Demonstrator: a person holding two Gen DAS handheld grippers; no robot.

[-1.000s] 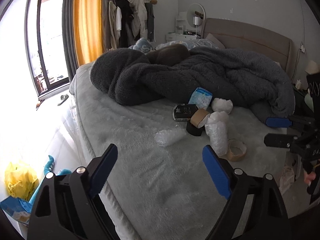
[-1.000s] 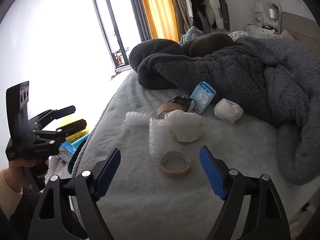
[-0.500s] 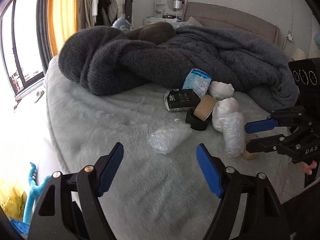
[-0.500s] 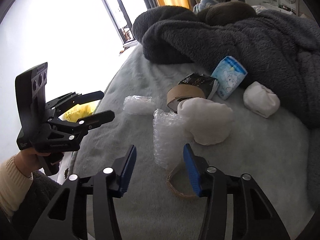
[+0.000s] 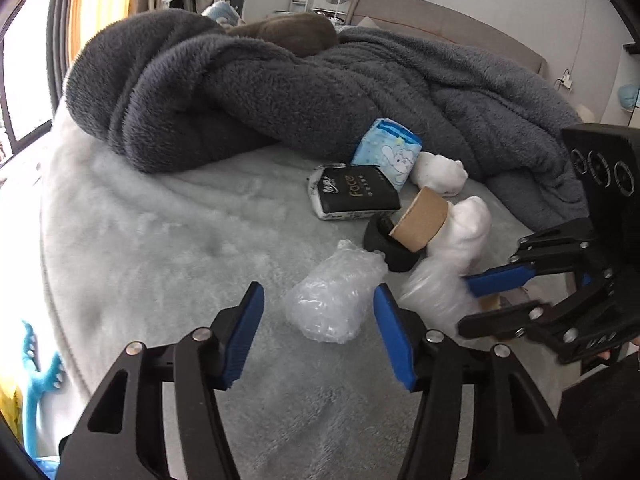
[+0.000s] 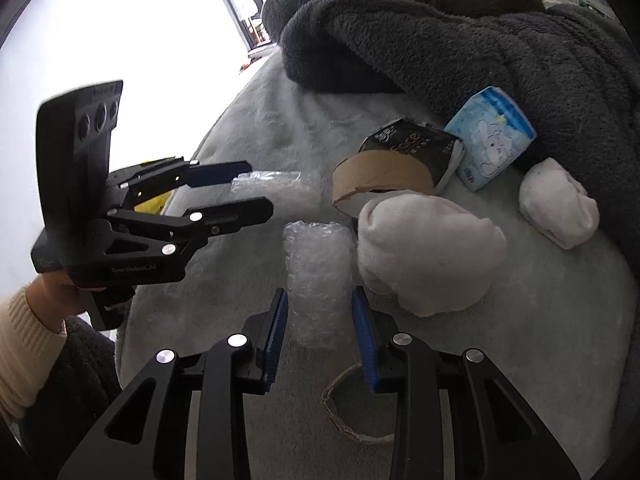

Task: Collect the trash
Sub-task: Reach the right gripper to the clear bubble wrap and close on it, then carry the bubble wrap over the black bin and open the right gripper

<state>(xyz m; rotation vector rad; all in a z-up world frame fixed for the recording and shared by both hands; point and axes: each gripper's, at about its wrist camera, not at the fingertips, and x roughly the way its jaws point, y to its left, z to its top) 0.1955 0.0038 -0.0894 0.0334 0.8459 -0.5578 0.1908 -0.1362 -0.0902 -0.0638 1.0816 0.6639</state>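
Two clear bubble-wrap pieces lie on the pale grey bed (image 5: pixel 160 240). A crumpled wad (image 5: pixel 332 300) sits between the blue pads of my left gripper (image 5: pixel 320 338). Its jaws are closing, the right pad is at the wad and the left pad stands apart from it. A bubble-wrap roll (image 6: pixel 318 276) stands between the pads of my right gripper (image 6: pixel 320 328). Those jaws are closing too, and both pads meet the roll's sides. The right wrist view also has the left gripper (image 6: pixel 260 188) at the wad (image 6: pixel 272 188).
Behind the wraps lie a brown tape roll (image 5: pixel 420 220), a black tissue pack (image 5: pixel 352 196), a blue tissue pack (image 5: pixel 390 156) and white cloth wads (image 6: pixel 428 248). A cardboard ring (image 6: pixel 352 412) lies under the right gripper. A dark fleece blanket (image 5: pixel 280 92) fills the back of the bed.
Both grippers have come down and forward onto the bed, and their jaws have narrowed. The wad now sits between the left pads and the roll between the right pads.
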